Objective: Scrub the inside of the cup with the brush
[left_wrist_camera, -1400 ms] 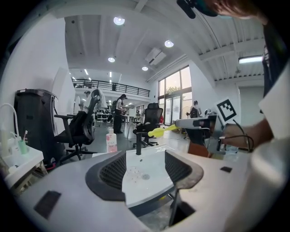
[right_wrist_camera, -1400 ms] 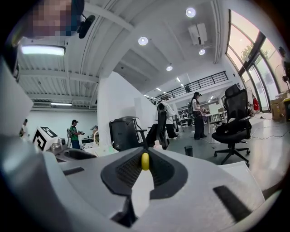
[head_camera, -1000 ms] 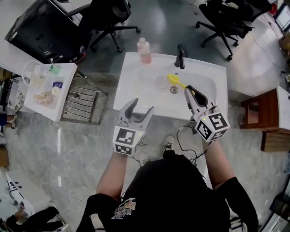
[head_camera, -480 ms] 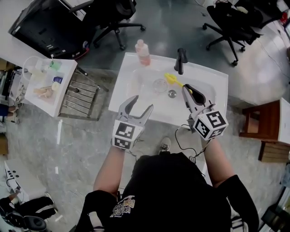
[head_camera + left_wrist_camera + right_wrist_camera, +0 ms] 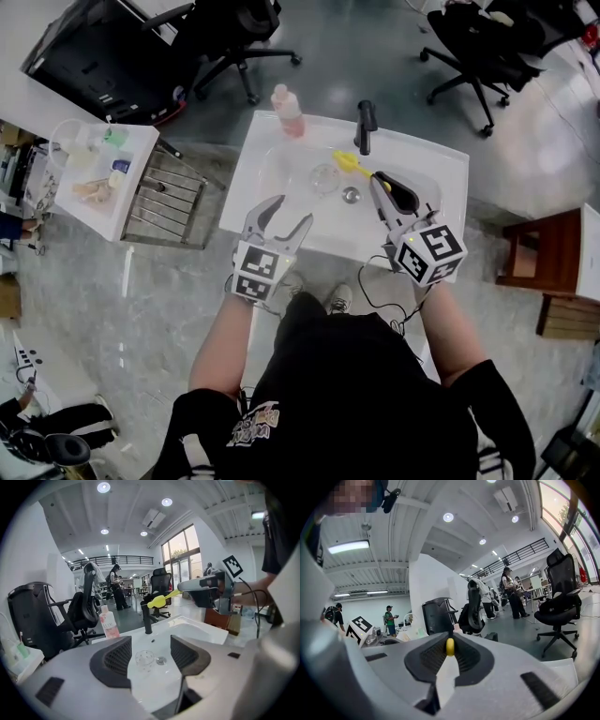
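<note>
A clear glass cup [image 5: 324, 176] stands upright in the white sink basin [image 5: 281, 178], left of the drain [image 5: 351, 195]; the left gripper view shows the cup [image 5: 145, 658] between the spread jaws, some way off. My left gripper [image 5: 280, 217] is open and empty, held over the sink's near left rim. My right gripper [image 5: 386, 188] is shut on the handle of a yellow brush [image 5: 349, 164], whose head points toward the tap above the basin. In the right gripper view only the yellow handle end [image 5: 450, 647] shows between the jaws.
A black tap [image 5: 366, 125] rises at the sink's back edge, and a pink soap bottle [image 5: 284, 110] stands at its back left corner. A wire rack [image 5: 171, 202] and a white side table with small items [image 5: 94, 173] sit left. Office chairs stand behind.
Both grippers have shifted slightly toward the sink and left in the view. The brush stays in the right gripper; the left stays open. The cup has not moved.
</note>
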`<move>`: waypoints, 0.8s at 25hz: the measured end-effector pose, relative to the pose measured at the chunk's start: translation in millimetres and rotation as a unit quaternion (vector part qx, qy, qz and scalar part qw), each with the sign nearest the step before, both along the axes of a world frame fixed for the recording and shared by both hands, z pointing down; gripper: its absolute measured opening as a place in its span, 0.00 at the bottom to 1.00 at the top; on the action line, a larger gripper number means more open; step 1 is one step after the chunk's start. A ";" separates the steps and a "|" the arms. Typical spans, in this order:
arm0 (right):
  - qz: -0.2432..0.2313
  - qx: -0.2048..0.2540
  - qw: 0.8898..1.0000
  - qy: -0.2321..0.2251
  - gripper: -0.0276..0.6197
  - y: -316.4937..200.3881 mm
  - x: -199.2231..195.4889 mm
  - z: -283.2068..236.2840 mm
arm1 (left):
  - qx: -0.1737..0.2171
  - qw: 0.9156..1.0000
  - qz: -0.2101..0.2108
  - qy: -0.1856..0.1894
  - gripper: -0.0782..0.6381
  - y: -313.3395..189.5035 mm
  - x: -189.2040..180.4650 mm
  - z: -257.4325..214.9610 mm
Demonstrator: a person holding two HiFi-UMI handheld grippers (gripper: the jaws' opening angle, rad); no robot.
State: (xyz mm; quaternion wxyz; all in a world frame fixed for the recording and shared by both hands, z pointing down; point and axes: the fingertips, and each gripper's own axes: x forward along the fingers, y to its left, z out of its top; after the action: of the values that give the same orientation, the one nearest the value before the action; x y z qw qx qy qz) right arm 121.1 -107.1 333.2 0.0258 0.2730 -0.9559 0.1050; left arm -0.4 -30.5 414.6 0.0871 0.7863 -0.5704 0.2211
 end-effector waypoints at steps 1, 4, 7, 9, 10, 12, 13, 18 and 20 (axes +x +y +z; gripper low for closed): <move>0.000 0.000 1.000 0.000 0.10 -0.7 1.0 0.4 | -0.001 1.000 0.001 -0.001 0.45 -1.7 0.6 1.6; 0.002 -0.001 1.000 0.000 0.10 -2.1 2.3 2.0 | -0.006 1.000 0.003 -0.003 0.45 -7.1 0.5 8.8; 0.005 -0.003 1.000 0.005 0.10 -2.9 3.4 4.2 | -0.016 1.000 0.005 -0.001 0.45 -10.9 -1.3 18.0; 0.009 -0.005 1.000 0.009 0.10 -6.9 3.8 5.2 | -0.021 1.000 0.008 0.000 0.45 -16.4 -3.3 23.3; 0.011 -0.006 1.000 0.011 0.10 -8.9 3.7 6.9 | -0.024 1.000 0.011 0.000 0.45 -19.1 -4.3 26.9; 0.016 -0.010 1.000 0.015 0.10 -12.2 2.3 12.4 | -0.032 0.999 0.018 -0.002 0.45 -24.2 -6.2 36.7; 0.017 -0.012 1.000 0.018 0.10 -13.9 0.5 15.5 | -0.036 0.999 0.023 -0.004 0.45 -26.9 -7.7 42.1; 0.021 -0.026 0.999 0.036 0.10 -19.6 -15.6 30.4 | -0.061 0.996 0.060 -0.037 0.45 -41.7 -19.9 69.7; 0.024 -0.031 0.998 0.042 0.10 -23.5 -23.6 36.3 | -0.075 0.994 0.074 -0.044 0.45 -47.7 -25.6 80.6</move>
State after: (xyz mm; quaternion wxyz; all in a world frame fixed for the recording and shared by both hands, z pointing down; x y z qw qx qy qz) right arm 97.5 -130.6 369.4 0.0723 0.2989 -0.9435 0.1233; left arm -26.0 -78.2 495.2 0.1039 0.8071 -0.4959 0.3031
